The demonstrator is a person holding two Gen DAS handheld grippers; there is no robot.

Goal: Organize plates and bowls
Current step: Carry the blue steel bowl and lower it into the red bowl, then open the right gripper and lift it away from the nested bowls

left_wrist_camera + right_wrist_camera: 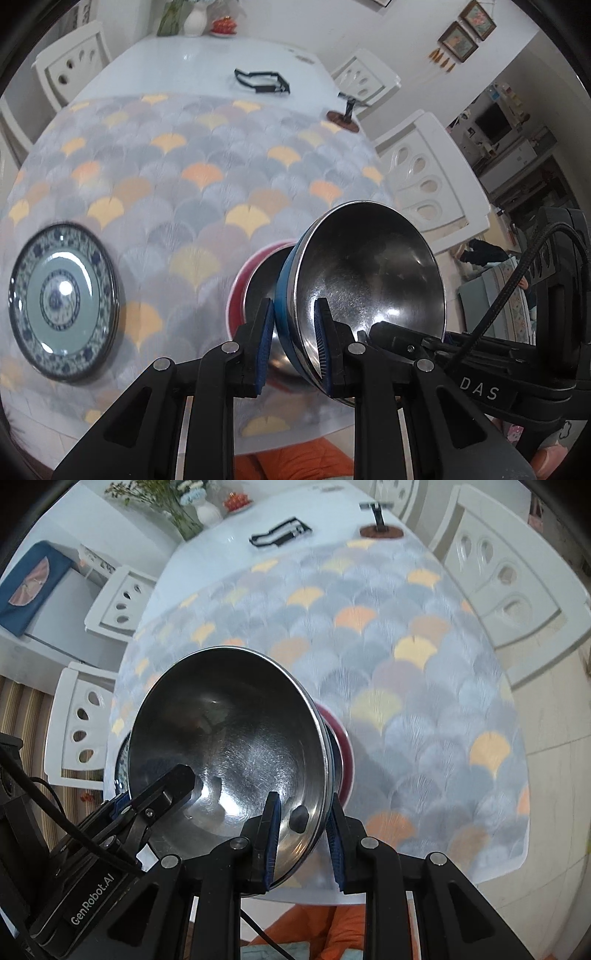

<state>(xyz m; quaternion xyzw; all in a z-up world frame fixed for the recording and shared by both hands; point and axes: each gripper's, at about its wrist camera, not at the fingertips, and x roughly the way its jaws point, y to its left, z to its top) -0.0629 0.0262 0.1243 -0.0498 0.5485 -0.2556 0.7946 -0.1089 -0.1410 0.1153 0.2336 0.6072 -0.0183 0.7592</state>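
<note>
From the left wrist, the left gripper [293,341] pinches the blue bowl's [286,295] rim, tilted above the red bowl [240,291] near a plate [62,308]; a slip could drop it. From the right wrist, the right gripper [303,843] straddles the opposite rim, contact unclear, so uneven pulls may twist it loose

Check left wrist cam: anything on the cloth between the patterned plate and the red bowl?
Nothing: in the left wrist view the tablecloth is bare between the patterned plate and the red bowl.

Home dining room: white table [207,59], patterned tablecloth [424,686], white chairs [424,173], flower vase [195,20], framed pictures [467,29].
</note>
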